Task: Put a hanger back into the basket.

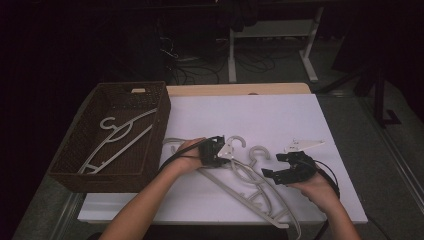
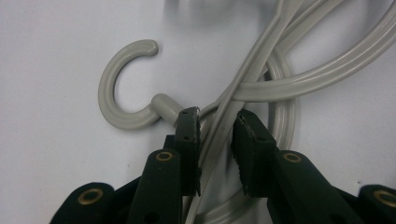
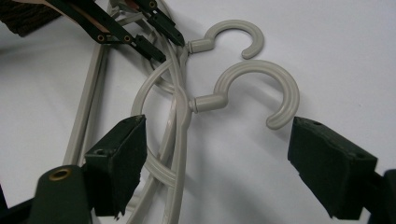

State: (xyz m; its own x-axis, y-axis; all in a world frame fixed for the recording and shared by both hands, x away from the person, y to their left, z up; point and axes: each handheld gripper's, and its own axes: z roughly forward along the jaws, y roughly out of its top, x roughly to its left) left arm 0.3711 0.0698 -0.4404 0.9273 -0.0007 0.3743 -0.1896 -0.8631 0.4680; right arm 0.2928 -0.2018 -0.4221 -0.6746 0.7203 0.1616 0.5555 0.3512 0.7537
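Two grey plastic hangers lie crossed on the white table [image 1: 300, 115]. The farther hanger's hook [image 2: 116, 88] curls just beyond my left gripper [image 2: 217, 119], whose jaws stand narrowly apart around a thin hanger bar [image 2: 222, 126] below that hook; a small gap shows at the right pad [image 2: 247, 140]. From above, the left gripper [image 1: 220, 150] points right at the hook [image 1: 239, 141]. My right gripper [image 3: 219, 128] stands wide open over the nearer hanger's hook [image 3: 261, 84], touching nothing. In the high view it [image 1: 272, 165] sits right of that hook [image 1: 260, 152].
A dark woven basket [image 1: 162, 115] stands at the table's left with one grey hanger [image 1: 120, 137] inside. The hangers' long arms [image 1: 250, 200] run toward the front edge between my forearms. Table legs and cables lie on the floor behind.
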